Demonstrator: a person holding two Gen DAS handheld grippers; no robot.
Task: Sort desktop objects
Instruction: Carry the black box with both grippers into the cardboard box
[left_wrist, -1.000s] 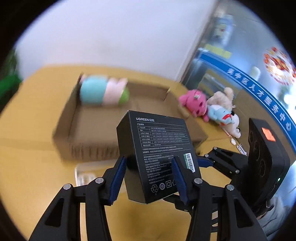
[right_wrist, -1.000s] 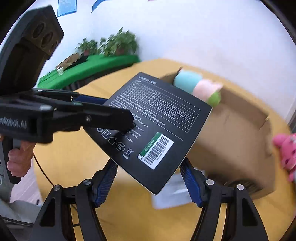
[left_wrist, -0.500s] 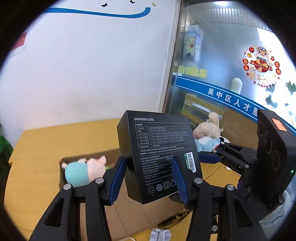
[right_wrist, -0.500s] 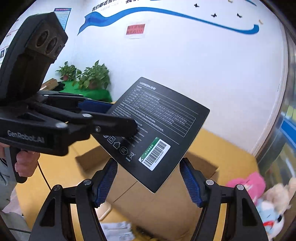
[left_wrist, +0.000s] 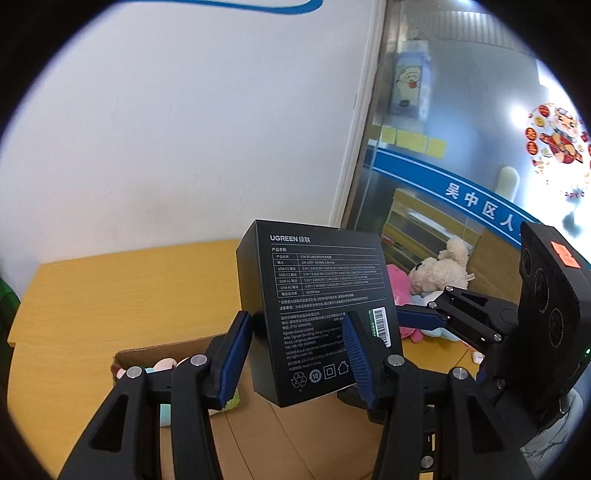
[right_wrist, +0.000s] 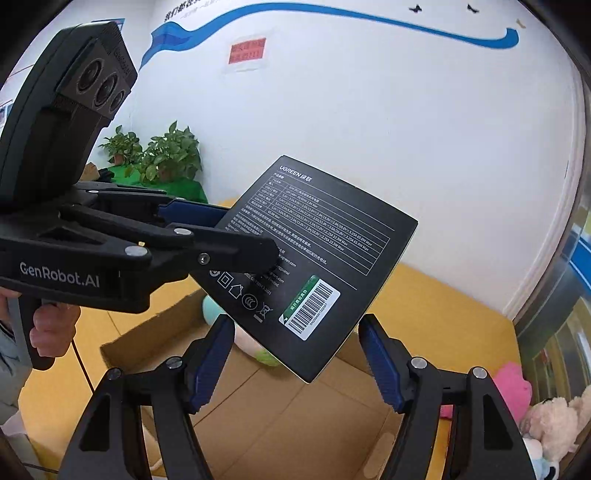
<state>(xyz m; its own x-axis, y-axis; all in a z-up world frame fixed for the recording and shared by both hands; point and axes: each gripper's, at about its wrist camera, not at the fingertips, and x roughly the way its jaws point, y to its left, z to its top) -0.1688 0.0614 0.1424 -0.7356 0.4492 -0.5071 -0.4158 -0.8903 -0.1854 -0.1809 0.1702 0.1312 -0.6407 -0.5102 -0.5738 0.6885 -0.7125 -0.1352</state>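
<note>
A black UGREEN box (left_wrist: 321, 295) hangs in the air, held from both sides. My left gripper (left_wrist: 295, 321) is shut on it across its thin sides. In the right wrist view the left gripper (right_wrist: 247, 236) reaches in from the left, one finger lying over the printed face. My right gripper (right_wrist: 295, 325) is shut on the lower corner of the box (right_wrist: 317, 258), a pad at each edge. From the left wrist view, one blue right finger (left_wrist: 417, 318) meets the box's right edge. The open cardboard carton (right_wrist: 332, 424) lies below.
A teal and pink plush (right_wrist: 210, 306) lies in the carton (left_wrist: 147, 354). A pink plush (left_wrist: 397, 284) and a cream plush (left_wrist: 443, 266) sit on the yellow table (left_wrist: 110, 295) by a glass wall. Potted plants (right_wrist: 162, 155) stand far left. A hand (right_wrist: 51, 328) grips the left handle.
Both grippers have risen together with the box and moved over the carton. The carton and table have dropped low in both views. The grip on the box looks the same.
</note>
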